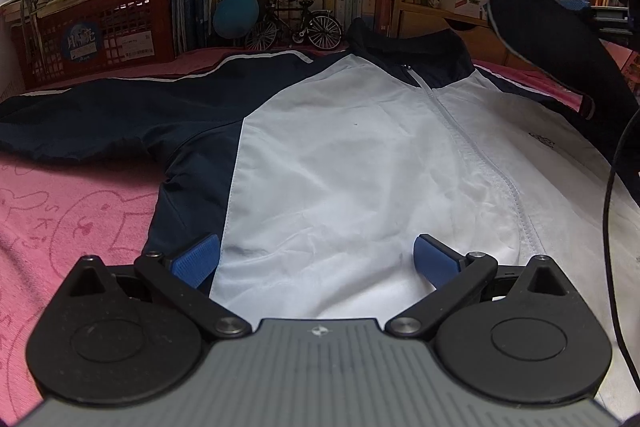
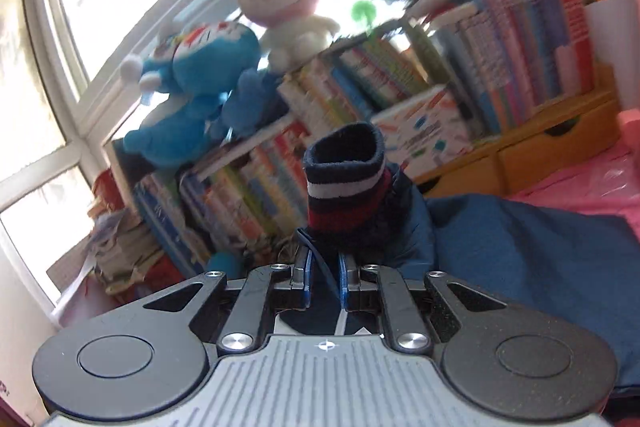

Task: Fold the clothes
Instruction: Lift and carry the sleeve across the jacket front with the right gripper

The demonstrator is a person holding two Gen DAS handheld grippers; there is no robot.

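Right gripper (image 2: 325, 277) is clamped on the navy sleeve (image 2: 500, 239) just behind its striped cuff (image 2: 346, 183), lifted, presumably to fold it across the jacket (image 1: 340, 163), which lies flat, zipped, on the pink blanket (image 1: 60, 211). Left gripper (image 1: 316, 259) hovers spread, empty, over the near hem.

Left wrist view looks low over the jacket (image 1: 340, 155); right wrist view tilts toward the bookshelf (image 2: 500, 67), sharing both.

We note on the left gripper (image 1: 316, 261) a ribbed grey body, a small compass mark, two black round discs, black linkage bars with silver screws, and blue pads (image 1: 196, 261). The right gripper (image 2: 325, 277) looks alike.
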